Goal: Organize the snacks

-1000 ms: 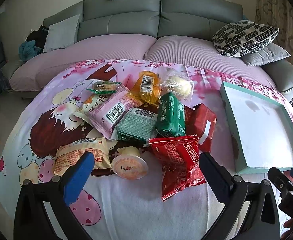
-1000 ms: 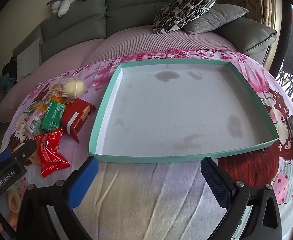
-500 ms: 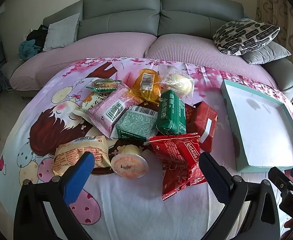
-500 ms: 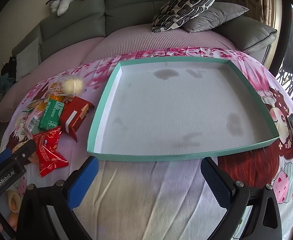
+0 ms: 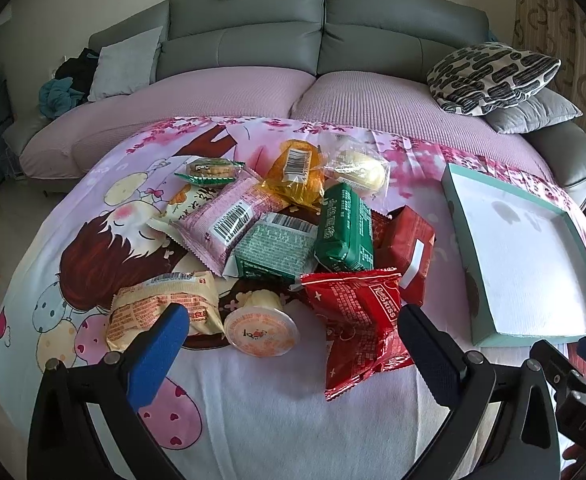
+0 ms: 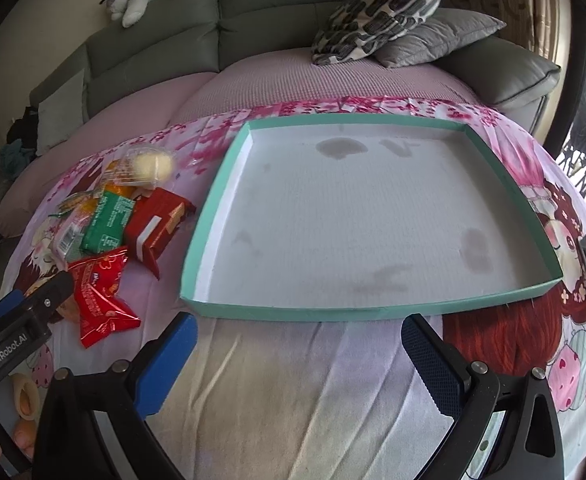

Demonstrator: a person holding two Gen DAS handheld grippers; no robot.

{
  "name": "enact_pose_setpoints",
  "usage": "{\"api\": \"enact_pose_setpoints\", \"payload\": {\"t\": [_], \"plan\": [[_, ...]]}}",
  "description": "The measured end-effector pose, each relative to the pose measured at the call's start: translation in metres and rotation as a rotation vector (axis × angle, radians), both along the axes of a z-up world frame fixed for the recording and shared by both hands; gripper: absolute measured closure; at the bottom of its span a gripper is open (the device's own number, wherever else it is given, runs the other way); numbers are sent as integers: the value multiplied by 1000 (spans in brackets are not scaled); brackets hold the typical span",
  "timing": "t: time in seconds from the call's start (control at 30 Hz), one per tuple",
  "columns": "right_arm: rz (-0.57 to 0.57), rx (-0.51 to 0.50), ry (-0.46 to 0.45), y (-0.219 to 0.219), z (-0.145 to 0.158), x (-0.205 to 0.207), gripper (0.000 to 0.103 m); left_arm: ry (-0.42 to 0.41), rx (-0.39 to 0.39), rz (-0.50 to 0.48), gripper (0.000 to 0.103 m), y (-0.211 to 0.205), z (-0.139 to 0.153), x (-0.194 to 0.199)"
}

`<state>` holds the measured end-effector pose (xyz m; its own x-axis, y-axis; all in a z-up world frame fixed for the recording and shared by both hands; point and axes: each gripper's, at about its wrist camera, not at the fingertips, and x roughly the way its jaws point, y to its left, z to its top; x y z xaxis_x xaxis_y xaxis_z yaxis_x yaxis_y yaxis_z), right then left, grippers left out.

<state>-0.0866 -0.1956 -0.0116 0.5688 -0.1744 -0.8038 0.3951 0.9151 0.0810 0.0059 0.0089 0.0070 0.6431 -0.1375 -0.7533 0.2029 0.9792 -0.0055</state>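
- The left wrist view shows the whole heap of snacks on the pink cartoon-print cloth [image 5: 93, 240]: a red foil Red Kiss packet [image 5: 359, 320] nearest the camera, a round orange-lidded jelly cup [image 5: 261, 330] just left of it, a beige crinkled wrapper [image 5: 161, 308] further left, then a dark green wrapped bar [image 5: 347, 228], a pale green printed packet [image 5: 275, 248], a pink barcoded packet [image 5: 229, 220], a red carton with a white strip [image 5: 409, 248], an orange clear pouch [image 5: 297, 176] and a clear-bagged yellow bun [image 5: 359, 166]
- The right wrist view shows only the heap's right edge, but takes in the full shallow teal-rimmed white tray [image 6: 253, 312], its floor bare apart from grey stains, lying just right of the snacks
- Left gripper [image 5: 289, 344] hangs over the near edge of the heap, blue pads spread wide, holding nothing
- Right gripper [image 6: 299, 350] sits in front of the tray's near rim, pads likewise wide apart and empty
- Compared with a second ago, the heap appears slightly lower and nearer in the left view, while the tray has slid a little rightward in the right view; no snack has changed place
- A grey sofa [image 5: 253, 32] with a black-and-white patterned cushion [image 5: 493, 76] stands behind
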Motion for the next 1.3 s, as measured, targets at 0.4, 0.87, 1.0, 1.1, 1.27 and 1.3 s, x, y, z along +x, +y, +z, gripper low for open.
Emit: {"api": "enact_pose_setpoints", "payload": {"t": [0.4,0.87,1.0,1.1,1.27,1.3], "plan": [[166,-78,-145,53,26,12,0,24,-64,213,0,64,14,13],[312,-71,-143,125,7,52,0,158,-155,308,0,109,-19,39],[304,-63,-134,127,-1,64,1,167,-172,281,0,105,-24,47],[294,-66,-127,128,-5,70,4,173,-165,261,0,100,-28,53],[283,-57,-104,129,-12,77,16,207,-162,257,9,101,-41,63],[283,-57,-101,129,-13,78,20,211,-167,255,9,101,-43,63]]}}
